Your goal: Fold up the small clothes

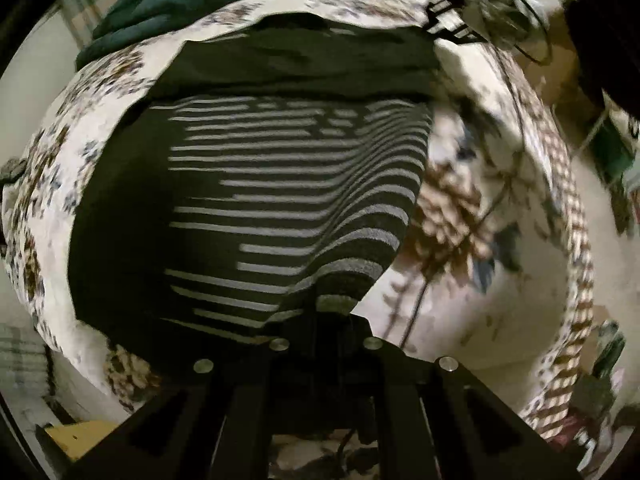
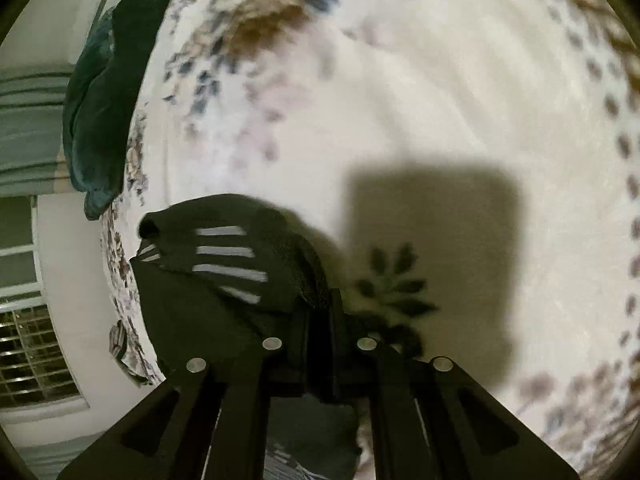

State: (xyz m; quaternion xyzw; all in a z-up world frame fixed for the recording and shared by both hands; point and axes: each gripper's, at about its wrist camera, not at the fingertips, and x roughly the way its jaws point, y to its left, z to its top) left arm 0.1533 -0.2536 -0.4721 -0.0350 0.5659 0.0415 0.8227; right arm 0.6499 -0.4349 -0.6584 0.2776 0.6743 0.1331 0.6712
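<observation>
Nearest, the left gripper [image 1: 334, 312] and right gripper [image 2: 320, 308] are each clamped tight on an edge of the dark striped garment [image 1: 256, 200] (no readable label), spread over the floral bedspread [image 1: 460, 280], a dark green cloth [image 1: 172, 4] beyond.

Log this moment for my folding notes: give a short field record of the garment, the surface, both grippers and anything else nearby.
garment: dark knit top with grey stripes, partly lifted off the surface
surface: white floral bedspread
left gripper: shut on a striped edge of the garment
right gripper: shut on a bunched dark part of the garment
nearby: crumpled dark green cloth at the far edge of the bedspread
fold state: not yet folded flat
</observation>
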